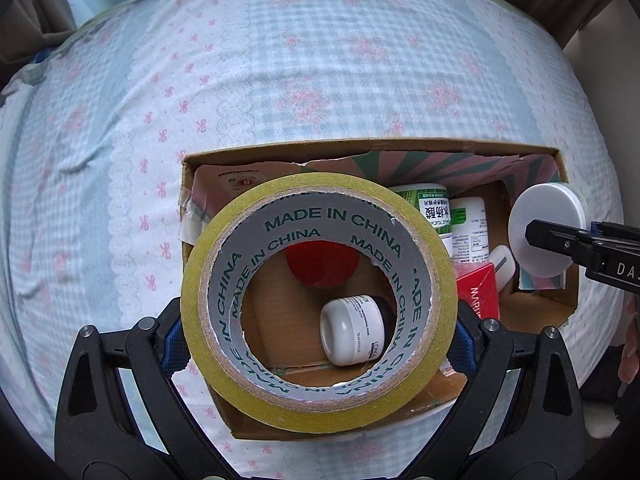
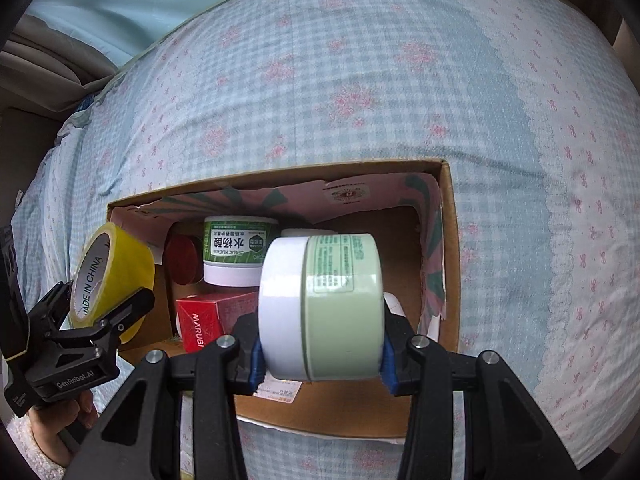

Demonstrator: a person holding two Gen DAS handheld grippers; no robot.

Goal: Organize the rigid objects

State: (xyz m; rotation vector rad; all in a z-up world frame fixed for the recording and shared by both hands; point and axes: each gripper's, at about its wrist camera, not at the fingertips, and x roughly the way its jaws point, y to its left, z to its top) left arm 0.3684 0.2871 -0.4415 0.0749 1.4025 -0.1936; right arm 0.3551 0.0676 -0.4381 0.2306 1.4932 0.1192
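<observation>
Left gripper (image 1: 319,322) clamps a tape roll (image 1: 319,300) at frame centre; right gripper (image 2: 319,344) clamps a jar (image 2: 320,306), both above the box (image 2: 448,256).

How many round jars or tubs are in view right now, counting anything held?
4, possibly more hidden. Pale green jar in the right gripper; dark green-labelled jar, white tub behind it and small white jar, lying sideways, all inside the cardboard box.

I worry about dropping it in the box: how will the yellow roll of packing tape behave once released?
The yellow roll of packing tape, clamped by the left gripper on its curved rim, looks stiff and probably light. Landing on edge in the cardboard box, its round shape would likely roll; flat, it should stay put. The glossy rim may be slippery.
</observation>
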